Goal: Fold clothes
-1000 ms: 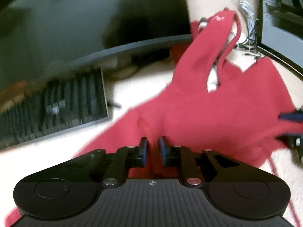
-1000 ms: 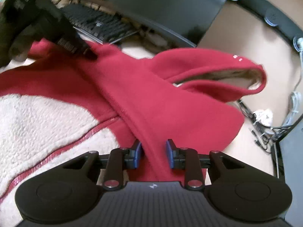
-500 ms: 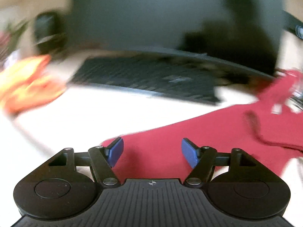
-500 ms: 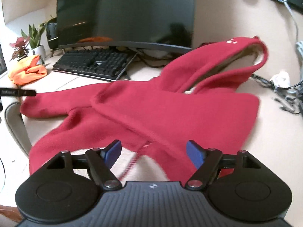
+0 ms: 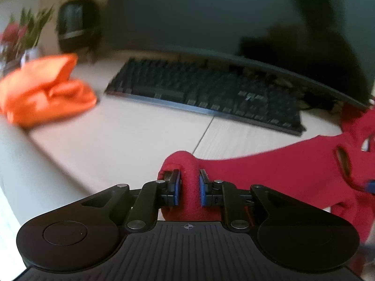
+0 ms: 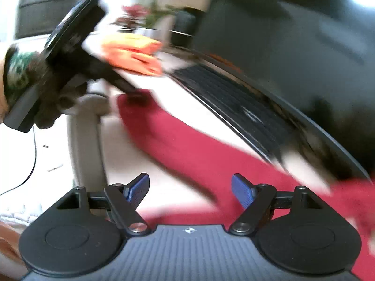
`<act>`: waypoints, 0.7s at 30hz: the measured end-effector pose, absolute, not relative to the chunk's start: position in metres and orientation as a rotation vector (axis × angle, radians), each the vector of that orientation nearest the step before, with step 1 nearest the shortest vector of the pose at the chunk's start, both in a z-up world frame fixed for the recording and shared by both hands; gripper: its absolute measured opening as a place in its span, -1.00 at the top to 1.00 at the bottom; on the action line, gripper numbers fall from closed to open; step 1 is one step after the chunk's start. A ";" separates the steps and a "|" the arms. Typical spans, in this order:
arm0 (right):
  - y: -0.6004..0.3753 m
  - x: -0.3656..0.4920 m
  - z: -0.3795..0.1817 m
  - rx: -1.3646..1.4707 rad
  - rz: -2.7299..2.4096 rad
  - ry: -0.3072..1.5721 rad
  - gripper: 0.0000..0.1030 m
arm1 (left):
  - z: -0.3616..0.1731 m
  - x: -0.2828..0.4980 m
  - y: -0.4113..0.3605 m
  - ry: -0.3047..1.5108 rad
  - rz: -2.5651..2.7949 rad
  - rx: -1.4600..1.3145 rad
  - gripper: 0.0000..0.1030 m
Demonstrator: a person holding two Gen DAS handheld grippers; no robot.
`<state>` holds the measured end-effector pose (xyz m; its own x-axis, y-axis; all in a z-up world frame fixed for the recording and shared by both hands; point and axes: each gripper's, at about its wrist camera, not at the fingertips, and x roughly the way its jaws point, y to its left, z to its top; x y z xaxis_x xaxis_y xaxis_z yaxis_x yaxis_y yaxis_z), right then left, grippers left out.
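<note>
My left gripper has its blue pads pressed in on the cuff end of the red hoodie's sleeve, and the fleece bulges up between and above the fingers in a rounded lump. From that pinch the sleeve runs off to my right across the pale desk toward the rest of the hoodie, which bunches at the right edge of the left view. Through the right camera I see the same sleeve as a long red band lying diagonally on the desk, from the far left, where the left gripper meets its end, down toward the near right. My right gripper is spread wide with nothing between its pads; it hangs over red fabric, but I cannot tell whether it touches it. A gloved hand holds the left tool at the left of that view. Beyond the sleeve sit a black keyboard and a dark monitor, with a folded orange garment well apart on the far left of the desk. Both views are motion-blurred.
</note>
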<state>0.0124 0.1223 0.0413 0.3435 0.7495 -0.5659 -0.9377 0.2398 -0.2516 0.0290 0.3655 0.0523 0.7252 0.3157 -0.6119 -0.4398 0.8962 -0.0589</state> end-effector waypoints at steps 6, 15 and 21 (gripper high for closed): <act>0.217 -0.004 0.022 -0.673 1.317 0.335 -0.26 | 0.075 0.036 0.366 0.612 0.371 -0.186 0.64; 0.219 0.030 0.057 -0.455 1.184 0.303 0.77 | 0.112 0.007 0.365 0.405 0.222 -0.335 0.12; 0.133 0.053 0.125 -0.292 1.045 0.183 0.77 | 0.119 -0.002 0.326 0.375 0.166 -0.217 -0.57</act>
